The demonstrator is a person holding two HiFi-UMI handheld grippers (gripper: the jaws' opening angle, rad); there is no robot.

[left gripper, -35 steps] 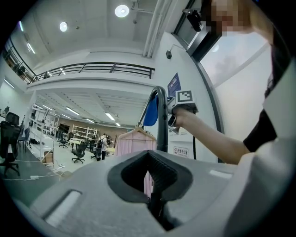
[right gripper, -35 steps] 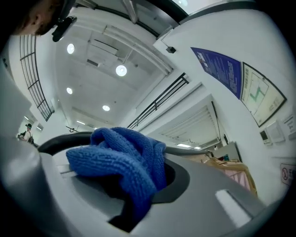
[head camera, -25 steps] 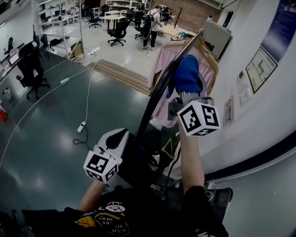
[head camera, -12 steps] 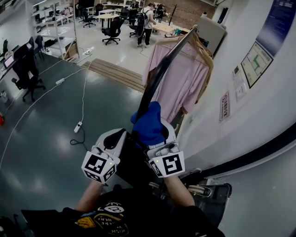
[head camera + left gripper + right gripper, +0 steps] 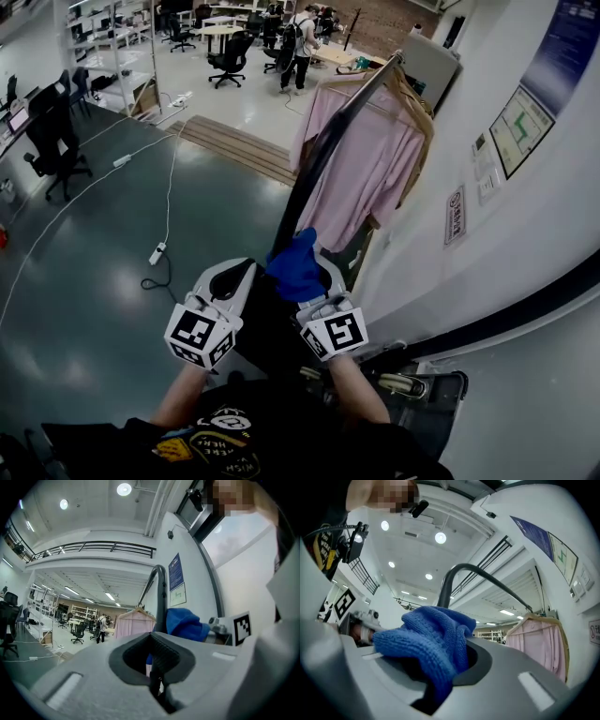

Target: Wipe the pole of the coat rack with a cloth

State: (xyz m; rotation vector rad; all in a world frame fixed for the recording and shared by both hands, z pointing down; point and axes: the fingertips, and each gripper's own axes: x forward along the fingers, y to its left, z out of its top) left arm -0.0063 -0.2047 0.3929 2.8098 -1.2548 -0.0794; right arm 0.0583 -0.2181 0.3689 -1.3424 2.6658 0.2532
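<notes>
The coat rack's dark pole [image 5: 323, 159] slants up from my hands to a curved top. A blue knitted cloth [image 5: 295, 262] is bunched round its lower part, and my right gripper [image 5: 314, 277] is shut on that cloth. In the right gripper view the cloth [image 5: 429, 637] fills the jaws, with the pole [image 5: 447, 585] rising behind it. My left gripper [image 5: 239, 277] sits just left of the cloth at about the same height. In the left gripper view the pole [image 5: 161, 592] runs down into the closed jaws of the left gripper [image 5: 157, 656], and the cloth [image 5: 185, 623] is close on the right.
A pink shirt [image 5: 361, 159] hangs on a wooden hanger from the rack's top rail. A white wall [image 5: 525, 234] with posters stands close on the right. A power strip and cable [image 5: 157, 253] lie on the dark floor at left. Office chairs [image 5: 56, 141] and a person [image 5: 302, 37] are farther off.
My right gripper has slid the blue cloth down the pole, from high up near the shirt to low beside the left gripper. The left gripper has stayed in place.
</notes>
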